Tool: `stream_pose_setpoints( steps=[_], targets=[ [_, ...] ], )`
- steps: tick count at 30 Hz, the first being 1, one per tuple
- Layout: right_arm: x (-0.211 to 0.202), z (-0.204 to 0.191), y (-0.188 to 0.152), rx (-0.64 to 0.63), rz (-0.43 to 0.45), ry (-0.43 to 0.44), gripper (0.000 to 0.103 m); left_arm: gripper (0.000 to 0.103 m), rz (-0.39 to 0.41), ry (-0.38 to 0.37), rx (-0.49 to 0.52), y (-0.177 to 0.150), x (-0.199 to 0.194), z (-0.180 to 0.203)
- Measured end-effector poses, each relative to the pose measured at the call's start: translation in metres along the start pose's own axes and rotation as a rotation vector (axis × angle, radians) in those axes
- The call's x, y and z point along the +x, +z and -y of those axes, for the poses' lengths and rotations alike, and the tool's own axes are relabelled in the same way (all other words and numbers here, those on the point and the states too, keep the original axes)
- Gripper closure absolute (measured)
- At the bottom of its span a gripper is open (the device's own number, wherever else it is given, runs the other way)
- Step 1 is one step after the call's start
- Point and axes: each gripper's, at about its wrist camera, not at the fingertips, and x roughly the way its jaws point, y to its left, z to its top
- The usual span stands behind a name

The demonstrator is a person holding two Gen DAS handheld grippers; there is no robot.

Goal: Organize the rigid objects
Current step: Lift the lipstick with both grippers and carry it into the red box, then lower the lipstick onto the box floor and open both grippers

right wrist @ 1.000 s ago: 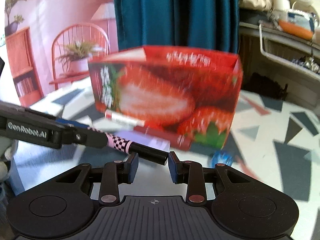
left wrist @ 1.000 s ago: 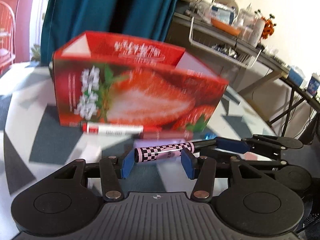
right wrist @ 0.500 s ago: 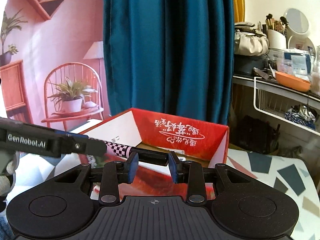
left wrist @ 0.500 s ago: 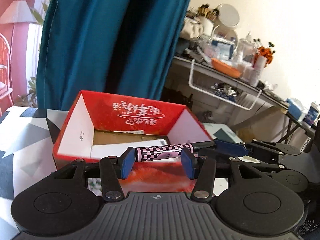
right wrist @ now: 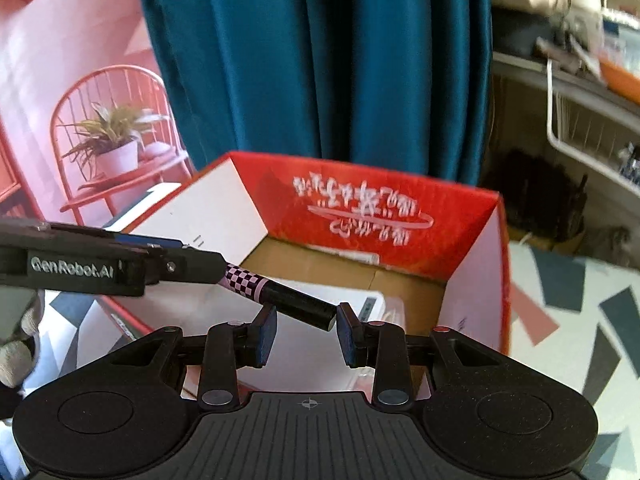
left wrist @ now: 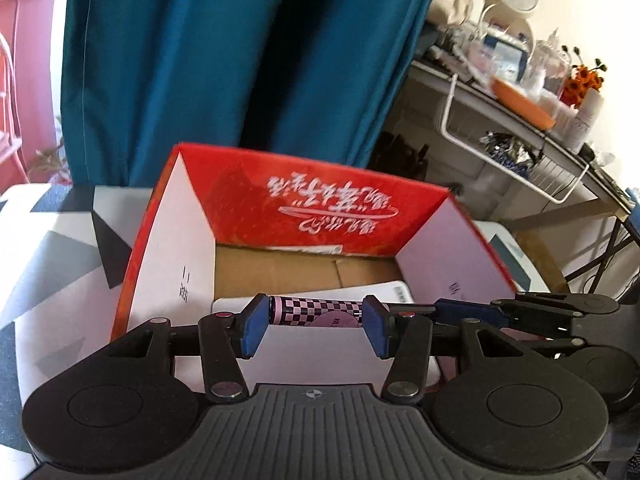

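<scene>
A pink-and-black checkered pen (left wrist: 316, 312) with a black cap (right wrist: 304, 308) hangs level over the near part of an open red strawberry box (left wrist: 304, 208) (right wrist: 360, 208). My left gripper (left wrist: 315, 326) is shut on the checkered part, which spans the gap between its blue pads. My right gripper (right wrist: 306, 334) is shut on the black cap end. Each wrist view shows the other gripper side-on: the left gripper (right wrist: 100, 264) and the right gripper (left wrist: 520, 312). Inside the box a flat white item (left wrist: 320, 356) (right wrist: 348, 296) lies on the brown cardboard bottom.
The box stands on a table with a grey, white and pink geometric pattern (left wrist: 48, 264) (right wrist: 580, 300). A teal curtain (left wrist: 220, 60) hangs behind it. A cluttered shelf with a wire basket (left wrist: 520, 140) is at the right. A gloved hand (right wrist: 16, 352) shows at the left edge.
Both grippers carried the pen up and forward, from in front of the box's strawberry face to above its open top. The box's inside has come into view. Both grips are unchanged.
</scene>
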Motion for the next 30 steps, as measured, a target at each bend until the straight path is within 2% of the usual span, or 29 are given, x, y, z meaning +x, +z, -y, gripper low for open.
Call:
stream_pose_setpoints(
  steps=[3,10,15,18,21,24,27,30],
  targets=[
    [0.011,0.004,0.005,0.046,-0.033,0.005,0.073,0.05,-0.025,-0.006,-0.025,0.001,0.009,-0.009],
    [0.031,0.004,0.024,0.044,-0.105,0.006,0.068,0.049,-0.053,0.003,-0.028,0.019,0.024,-0.017],
    [0.043,0.011,0.044,0.017,-0.123,-0.008,0.066,0.049,-0.061,-0.025,-0.068,0.031,0.038,-0.024],
    [0.051,0.02,0.051,0.058,-0.119,-0.006,0.062,0.049,-0.087,-0.043,-0.092,0.03,0.049,-0.026],
    [0.062,0.028,0.052,0.106,-0.152,-0.003,0.059,0.048,-0.114,-0.059,-0.104,0.031,0.056,-0.029],
    [0.069,0.033,0.05,0.145,-0.185,0.008,0.056,0.044,-0.111,-0.077,-0.113,0.03,0.055,-0.031],
    [0.068,0.034,0.048,0.146,-0.181,0.018,0.054,0.044,-0.121,-0.092,-0.136,0.026,0.057,-0.034],
    [0.067,0.037,0.047,0.17,-0.174,0.034,0.054,0.044,-0.106,-0.071,-0.113,0.026,0.056,-0.029]
  ],
)
